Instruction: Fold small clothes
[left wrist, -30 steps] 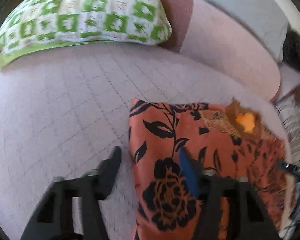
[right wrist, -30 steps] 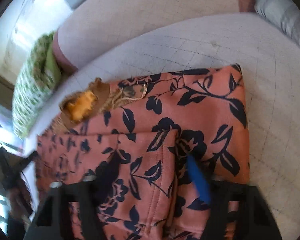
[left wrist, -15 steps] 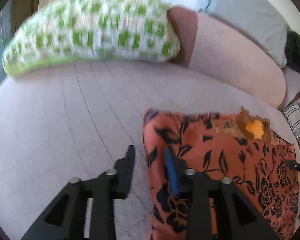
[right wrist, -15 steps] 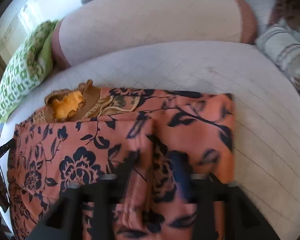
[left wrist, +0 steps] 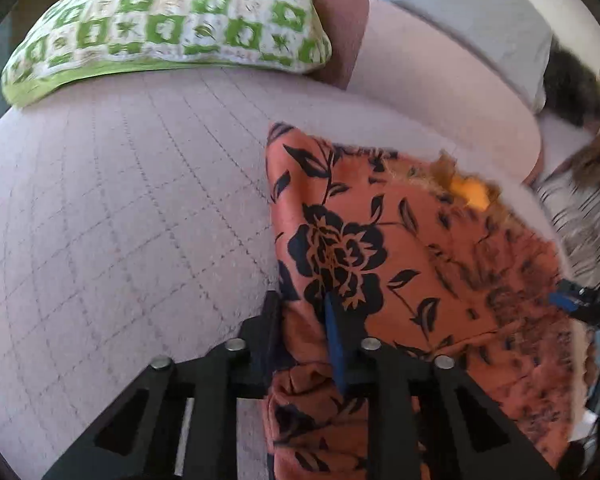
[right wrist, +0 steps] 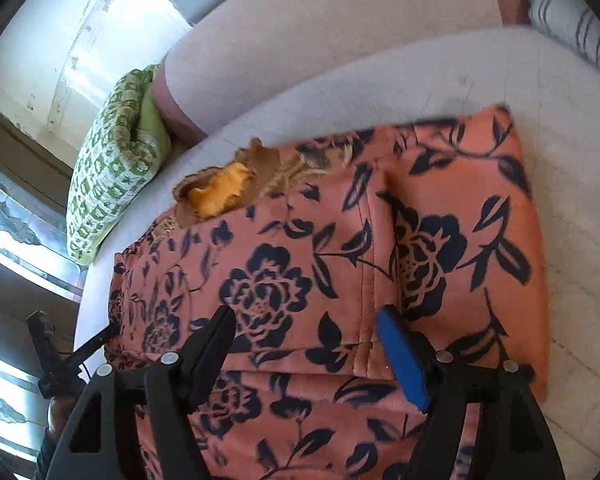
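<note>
The left gripper (left wrist: 302, 312), open a second ago, is now clamping the left edge of the floral garment (left wrist: 400, 264) lying on the quilted sofa seat (left wrist: 120, 220). The right gripper (right wrist: 308, 336) is hovering spread above it. A fold lift is likely starting.

Surface: pale pink quilted sofa seat (left wrist: 140, 208), stitched in a grid.
On it, centre: orange garment with dark floral print (left wrist: 400, 264), folded flat.
On it, far end: green-and-white checked cushion (left wrist: 172, 28), lying against the backrest (left wrist: 440, 92).
</note>
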A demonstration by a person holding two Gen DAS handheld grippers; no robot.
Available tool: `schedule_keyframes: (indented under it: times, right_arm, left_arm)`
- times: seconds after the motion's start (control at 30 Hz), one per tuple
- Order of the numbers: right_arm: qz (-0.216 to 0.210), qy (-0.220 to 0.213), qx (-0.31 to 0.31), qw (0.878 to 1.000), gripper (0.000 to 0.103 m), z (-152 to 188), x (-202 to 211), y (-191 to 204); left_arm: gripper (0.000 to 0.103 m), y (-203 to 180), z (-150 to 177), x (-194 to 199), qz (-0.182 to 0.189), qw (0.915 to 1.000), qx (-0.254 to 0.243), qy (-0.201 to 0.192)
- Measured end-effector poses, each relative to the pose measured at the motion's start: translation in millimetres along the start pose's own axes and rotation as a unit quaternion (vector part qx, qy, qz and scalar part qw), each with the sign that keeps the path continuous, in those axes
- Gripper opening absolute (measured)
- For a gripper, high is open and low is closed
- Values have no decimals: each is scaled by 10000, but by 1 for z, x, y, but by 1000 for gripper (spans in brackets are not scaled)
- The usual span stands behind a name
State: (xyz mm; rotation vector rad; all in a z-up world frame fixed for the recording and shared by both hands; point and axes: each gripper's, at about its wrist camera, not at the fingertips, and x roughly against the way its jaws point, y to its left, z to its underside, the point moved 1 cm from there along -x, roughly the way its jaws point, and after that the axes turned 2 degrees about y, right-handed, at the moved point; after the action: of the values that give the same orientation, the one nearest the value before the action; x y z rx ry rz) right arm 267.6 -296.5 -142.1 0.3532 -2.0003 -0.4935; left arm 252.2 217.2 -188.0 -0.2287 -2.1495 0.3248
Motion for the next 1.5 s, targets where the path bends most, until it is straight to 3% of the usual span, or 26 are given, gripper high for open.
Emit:
schedule_keyframes:
  times: [0.07, 0.13, 0.17, 0.2, 0.23, 0.27, 0.33, 0.4, 0.47, 0.53, 0.6, 0.63, 0.67, 0.77, 0.83, 0.9, 0.93, 1.0, 1.17, 1.27, 1.5]
  right_arm:
    - [-93, -94, 152, 9998, 77, 5, 12, 8]
    - [-257, -131, 190, 9994, 79, 4, 16, 10]
    - [-363, -85, 170, 9992, 80, 10, 21, 6]
    - [-456, 59, 80, 9989, 82, 13, 10, 2]
    - [-492, 312, -42, 9983, 82, 11, -3, -9]
    - [-568, 301, -117, 9979, 82, 9, -9, -11]
    - [-655, 172, -291, 9973, 82, 5, 7, -7]
    - [-701, 26, -200, 9973, 82, 2, 26, -1]
    - [-1074, -130, -202, 9939, 82, -10, 38, 3]
    - [-1321, -143, -351, 9905, 82, -26, 35, 2]
    - [-1534, -21, -638, 9861, 84, -39, 18, -8]
    - [-1478, 69, -795, 9858, 84, -43, 3, -19]
    - [-1205, 231, -1054, 9868, 84, -43, -16, -35]
    - [-1692, 51, -1605, 9724, 83, -39, -14, -48]
    - [-1624, -22, -1334, 9777, 83, -36, 10, -37]
    - [-1559, -164, -976, 9828, 83, -25, 43, -31]
    - [-1442, -224, -899, 9852, 83, -17, 58, -32]
    - [-1001, -357, -733, 9916, 83, 9, 91, -39]
    - [-120, -336, -477, 9982, 83, 96, 158, -59]
    - [111, -160, -465, 9987, 83, 150, 182, -69]
    - [421, 537, -552, 9961, 83, 229, 176, -82]
  left_arm:
    - [20, 0, 2, 13, 159, 9997, 93, -189]
    - [41, -1, 6, 13, 188, 9996, 165, -135]
    - [38, -2, 11, 4, -1, 10000, 68, 25]
    - [22, 1, 11, -5, -181, 9997, 38, 158]
    - [19, 7, 7, -7, -52, 9996, 261, 102]
    - [17, 13, 5, -5, 25, 9981, 604, 111]
    - [15, 11, 2, 3, -146, 9972, 733, 73]
    - [14, 0, -2, 18, -289, 9980, 523, -182]
    - [17, -20, -11, 31, -143, 9983, 203, -529]
    - [29, -36, -18, 32, -200, 9973, -151, -684]
    - [31, -44, -19, 20, -208, 9977, -371, -529]
    - [31, -42, -20, 5, -340, 9984, -328, -300]
    - [30, -30, -19, -18, -709, 9973, -196, 29]
    - [29, -23, -20, -26, -818, 9965, -130, -98]
    - [30, -27, -22, -11, -658, 9974, -102, -261]
    - [39, -28, -17, 6, -608, 9975, -99, -358]
    - [55, -29, -14, 16, -548, 9975, -105, -425]
    - [71, -30, 3, 45, -465, 9964, -146, -697]
    - [73, -31, 62, 102, -437, 9957, -134, -803]
    - [78, -26, 112, 126, -580, 9960, 3, -679]
    - [78, -17, 188, 124, -763, 9970, 85, -51]
